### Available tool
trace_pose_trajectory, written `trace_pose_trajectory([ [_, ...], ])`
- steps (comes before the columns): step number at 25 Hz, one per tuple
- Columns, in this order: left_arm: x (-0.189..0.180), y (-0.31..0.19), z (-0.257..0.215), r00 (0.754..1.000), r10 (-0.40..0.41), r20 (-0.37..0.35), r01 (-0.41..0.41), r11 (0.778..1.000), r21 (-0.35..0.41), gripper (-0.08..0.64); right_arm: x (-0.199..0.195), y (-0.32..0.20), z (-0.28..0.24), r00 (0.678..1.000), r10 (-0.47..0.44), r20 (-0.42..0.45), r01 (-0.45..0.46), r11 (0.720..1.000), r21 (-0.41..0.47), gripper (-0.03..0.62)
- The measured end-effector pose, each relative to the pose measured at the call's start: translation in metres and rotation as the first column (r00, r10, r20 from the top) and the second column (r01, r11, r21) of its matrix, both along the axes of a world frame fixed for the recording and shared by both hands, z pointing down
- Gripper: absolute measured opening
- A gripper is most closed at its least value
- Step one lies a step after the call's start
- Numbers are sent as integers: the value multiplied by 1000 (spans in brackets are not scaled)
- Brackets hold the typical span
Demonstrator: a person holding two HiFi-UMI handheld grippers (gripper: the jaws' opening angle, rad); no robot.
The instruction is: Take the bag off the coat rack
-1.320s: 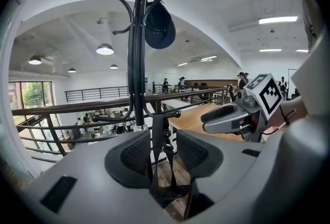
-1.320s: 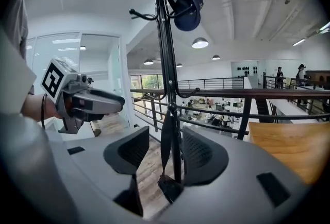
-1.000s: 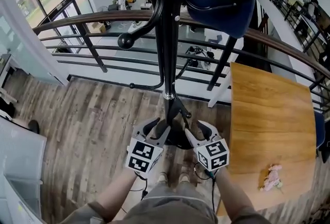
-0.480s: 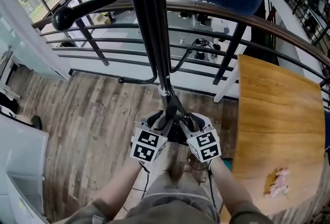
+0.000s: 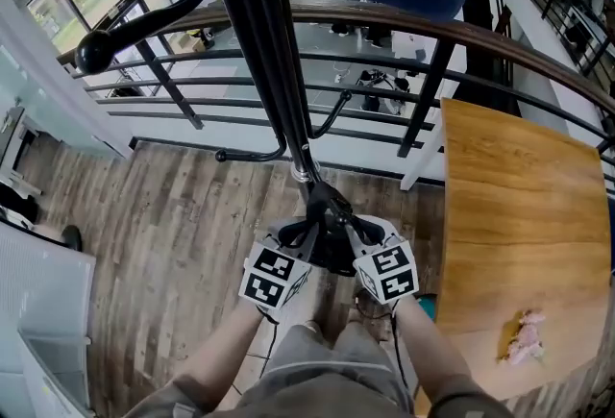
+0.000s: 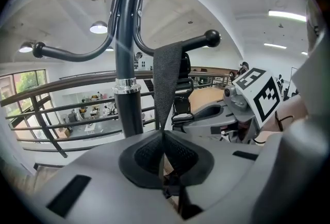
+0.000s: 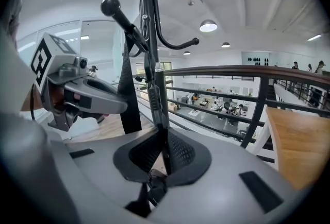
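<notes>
The soft black bag [image 5: 332, 251] hangs low beside the glossy black metal coat-rack pole [image 5: 274, 70], with its flat woven webbing strap [image 6: 167, 76] pinched in the left gripper [image 6: 164, 138]'s shut fingers and a second narrow strap [image 7: 154, 107] between the right gripper [image 7: 165, 140]'s closing fingers, above the grey wood-plank floor [image 5: 173, 233].

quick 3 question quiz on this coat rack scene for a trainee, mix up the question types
1. True or false: the left tool is shut on a woven strap.
2. What lies on the wooden table? A) a small pink object B) a laptop C) a mug
3. Fill in: behind the coat rack runs a balcony ____.

Key: 1 true; 2 A; 3 railing.
</notes>
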State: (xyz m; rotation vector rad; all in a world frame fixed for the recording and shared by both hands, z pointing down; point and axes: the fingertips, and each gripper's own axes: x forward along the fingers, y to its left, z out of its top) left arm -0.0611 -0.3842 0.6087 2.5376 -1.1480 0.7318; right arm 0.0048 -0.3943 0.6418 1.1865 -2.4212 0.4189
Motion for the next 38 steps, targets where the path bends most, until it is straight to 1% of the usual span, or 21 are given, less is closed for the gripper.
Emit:
trace_pose_trajectory([
  [3,5,6,-16,998,-4,-58,5,1000,16,17,5,9,-14,1000,4,25,-3,1000,-29,46],
  [6,6,11,-44,994,-15,-104,20,999,47,17,7,16,-45,999,10,44,-10,1000,-9,46],
  [9,2,18,-71,993,-20,-114,27,998,58,17,16,25,-81,999,17,48,-18,1000,19,46],
  [13,-8,30,-104,992,-39,-123,48,996,71,17,26,42,-120,999,4,40,-6,999,45,46],
  [19,-27,48,-162,984,-80,-159,99,988,114,17,24,65,-186,999,-29,45,25,995,101,46],
  [22,-39,58,-189,980,-102,-171,127,981,144,17,17,75,-215,997,-61,46,54,989,138,46],
  [25,-50,72,-209,979,-112,-171,140,977,161,17,6,85,-236,994,-97,52,88,984,157,46],
  [32,-86,99,-243,972,-182,-150,211,955,207,17,-30,98,-264,971,-233,47,219,955,200,46],
  [35,-103,115,-248,963,-228,-141,254,944,210,17,-46,110,-265,955,-294,46,280,940,197,46],
  [38,-124,127,-253,946,-299,-126,321,920,224,17,-70,115,-267,924,-379,49,363,909,204,46],
])
